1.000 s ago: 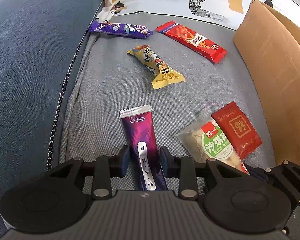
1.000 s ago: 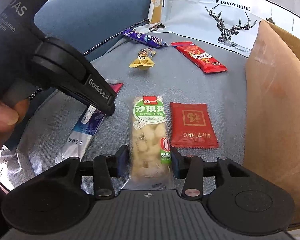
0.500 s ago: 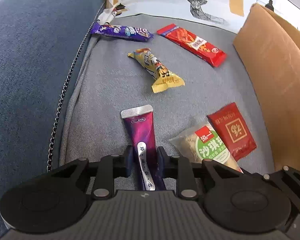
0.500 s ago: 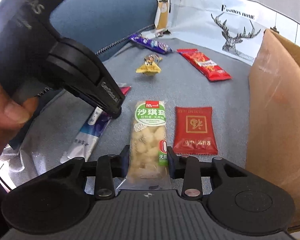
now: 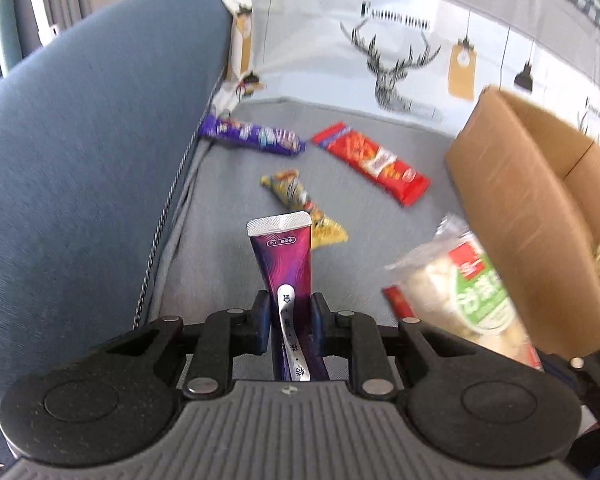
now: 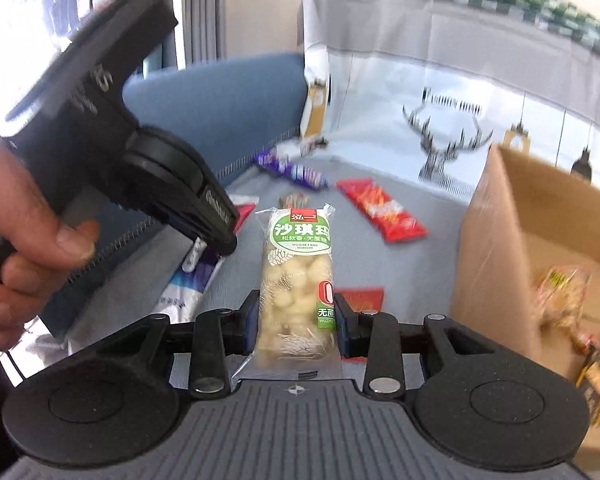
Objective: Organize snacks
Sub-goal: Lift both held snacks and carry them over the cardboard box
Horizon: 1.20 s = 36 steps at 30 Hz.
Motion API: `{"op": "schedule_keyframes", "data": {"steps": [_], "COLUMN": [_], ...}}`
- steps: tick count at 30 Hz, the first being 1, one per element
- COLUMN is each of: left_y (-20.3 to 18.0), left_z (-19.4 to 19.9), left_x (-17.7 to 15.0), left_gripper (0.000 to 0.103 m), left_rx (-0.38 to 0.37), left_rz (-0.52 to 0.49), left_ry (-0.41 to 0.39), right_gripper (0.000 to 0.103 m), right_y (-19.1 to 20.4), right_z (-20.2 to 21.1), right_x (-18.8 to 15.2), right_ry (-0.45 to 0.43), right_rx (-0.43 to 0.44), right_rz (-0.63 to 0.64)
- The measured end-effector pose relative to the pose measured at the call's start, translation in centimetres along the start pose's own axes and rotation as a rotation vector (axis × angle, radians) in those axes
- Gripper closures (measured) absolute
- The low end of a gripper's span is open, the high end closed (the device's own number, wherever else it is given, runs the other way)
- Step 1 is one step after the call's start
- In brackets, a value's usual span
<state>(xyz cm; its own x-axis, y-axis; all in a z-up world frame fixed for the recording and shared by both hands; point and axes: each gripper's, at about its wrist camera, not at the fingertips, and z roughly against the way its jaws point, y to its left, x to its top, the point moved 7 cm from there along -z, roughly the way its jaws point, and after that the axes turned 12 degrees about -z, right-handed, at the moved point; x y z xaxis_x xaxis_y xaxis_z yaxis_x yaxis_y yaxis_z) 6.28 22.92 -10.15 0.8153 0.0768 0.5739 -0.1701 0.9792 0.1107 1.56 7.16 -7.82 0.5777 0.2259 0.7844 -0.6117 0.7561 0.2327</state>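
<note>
My left gripper [image 5: 288, 312] has its jaws closing on a purple stick packet [image 5: 284, 256], pads pressed on its lower half, and the packet hangs lifted off the grey sofa seat [image 5: 228, 248]. My right gripper [image 6: 296, 316] is shut on a clear green-labelled puffed snack bar [image 6: 300, 264], also raised; the bar shows blurred at the right of the left wrist view [image 5: 460, 296]. An open cardboard box [image 6: 496, 248] stands to the right, with several snacks [image 6: 560, 292] inside. The left gripper's body, held by a hand [image 6: 24, 216], fills the left of the right wrist view.
On the seat lie a purple bar [image 5: 252, 136], a long red pack [image 5: 372, 164], a yellow twisted snack [image 5: 296, 196] and a small red sachet [image 6: 360, 298]. A blue armrest [image 5: 80, 160] rises on the left; a deer-print cushion [image 5: 380, 40] backs the seat.
Both grippers closed on their packets and rose off the seat, tilting up. The far snacks now look lower and farther, and the box's open top has come into view.
</note>
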Motion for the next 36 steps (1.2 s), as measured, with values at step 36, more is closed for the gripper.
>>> {"op": "schedule_keyframes", "data": {"steps": [36], "left_y": [-15.9], "left_z": [5.2], "left_x": [10.5], "left_gripper": [0.081], "left_rx": [-0.269], "left_rz": [0.011], "left_ry": [-0.545], "right_gripper": [0.065], "right_y": [-23.1], "right_z": [9.3], "right_x": [6.8], "right_ry": [-0.191], "right_rx": [-0.413], "right_rz": [-0.244]}}
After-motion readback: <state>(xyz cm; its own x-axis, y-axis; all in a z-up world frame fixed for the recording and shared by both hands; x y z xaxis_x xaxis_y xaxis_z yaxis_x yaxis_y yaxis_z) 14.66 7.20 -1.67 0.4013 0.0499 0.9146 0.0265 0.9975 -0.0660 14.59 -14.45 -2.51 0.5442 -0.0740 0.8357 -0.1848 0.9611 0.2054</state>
